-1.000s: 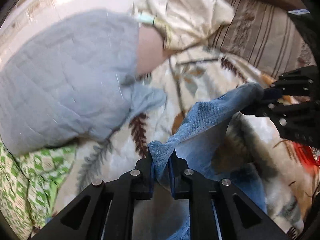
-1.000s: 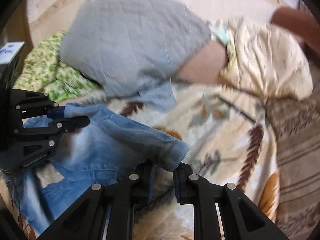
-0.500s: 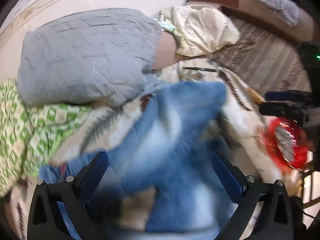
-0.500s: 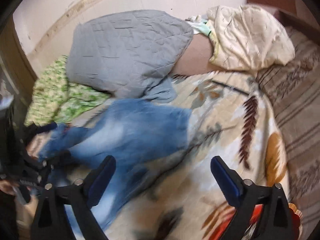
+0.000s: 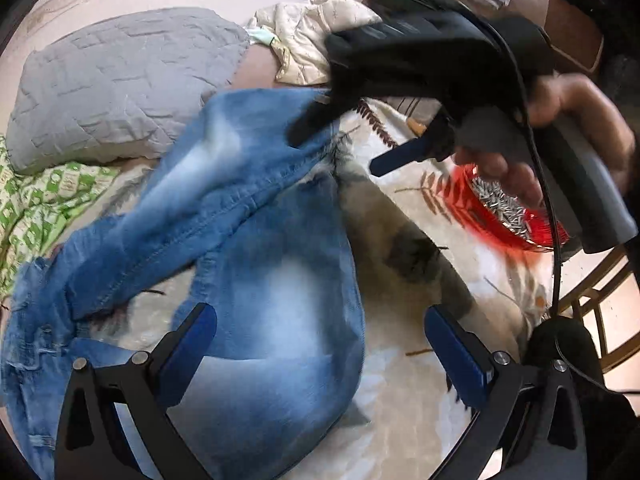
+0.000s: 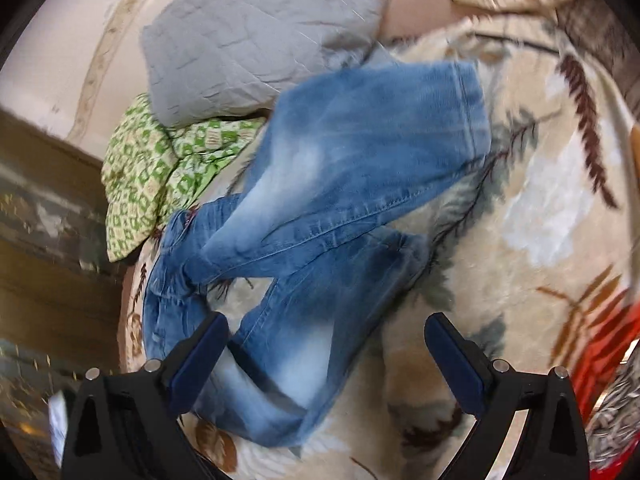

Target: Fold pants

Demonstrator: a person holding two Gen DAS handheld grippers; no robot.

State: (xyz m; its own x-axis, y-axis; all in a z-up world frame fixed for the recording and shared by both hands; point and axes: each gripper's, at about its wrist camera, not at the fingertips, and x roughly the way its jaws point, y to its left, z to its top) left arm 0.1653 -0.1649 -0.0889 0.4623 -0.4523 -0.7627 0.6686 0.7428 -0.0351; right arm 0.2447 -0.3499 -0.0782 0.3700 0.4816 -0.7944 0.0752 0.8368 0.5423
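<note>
On the patterned blanket (image 6: 540, 216) I find the jeans (image 6: 340, 208) lying crumpled, legs crossed, waist end blurred; my left gripper (image 5: 320, 344) and right gripper (image 6: 326, 354) both stand released, nothing between their jaws; a red bowl (image 5: 508, 216) sits partly hidden behind my hand (image 5: 560, 128).
</note>
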